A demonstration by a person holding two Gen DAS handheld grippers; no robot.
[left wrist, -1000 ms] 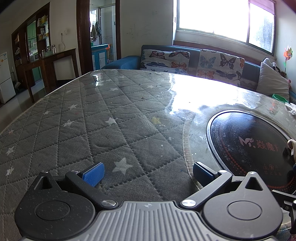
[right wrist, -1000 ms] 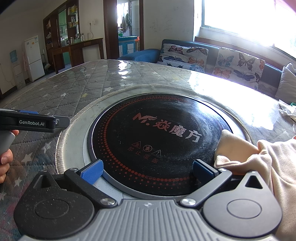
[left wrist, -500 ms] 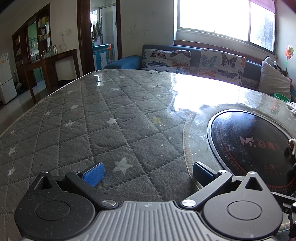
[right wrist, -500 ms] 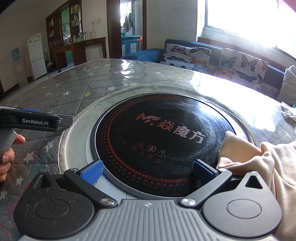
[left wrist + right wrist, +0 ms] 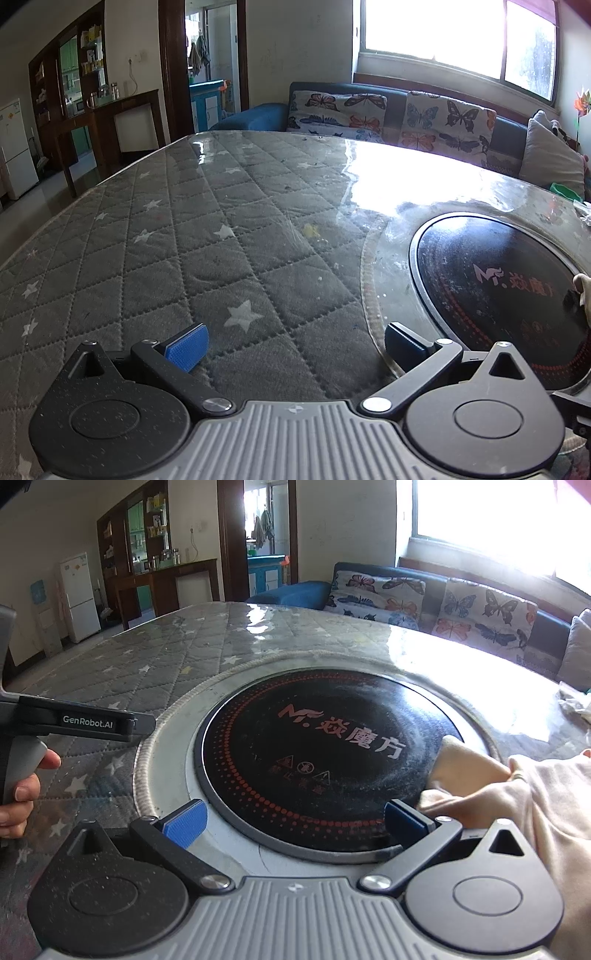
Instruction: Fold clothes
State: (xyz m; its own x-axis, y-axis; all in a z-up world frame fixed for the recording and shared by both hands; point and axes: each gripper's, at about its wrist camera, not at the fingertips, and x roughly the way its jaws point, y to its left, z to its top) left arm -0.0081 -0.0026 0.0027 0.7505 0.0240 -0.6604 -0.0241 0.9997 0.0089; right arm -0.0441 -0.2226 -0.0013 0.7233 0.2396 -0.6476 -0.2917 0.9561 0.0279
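The cloth (image 5: 524,797) is a soft cream thing lying on the right side of the table (image 5: 207,653). One corner of it rests on the black round cooktop (image 5: 317,760). It lies to the right of the right claw (image 5: 295,821), and its near edge is just beside the right blue pad (image 5: 404,819). It does not sit between the pads. The right claw is wide open and holds nothing. The cloth seems to stretch from the cooktop out to the right, past the edge of the picture, so its full shape cannot be told. The left claw (image 5: 295,349) is wide open too, and empty, over the grey star cover. From there only a tiny bit of cloth (image 5: 581,286) shows, far to the right. So the right claw is much nearer, and it would likely need to turn right to grab the cloth. No fold looks started yet. The cooktop has "Mr." and Chinese writing in red and white. The left claw's side reads "GenRobot.AI" (image 5: 88,723).
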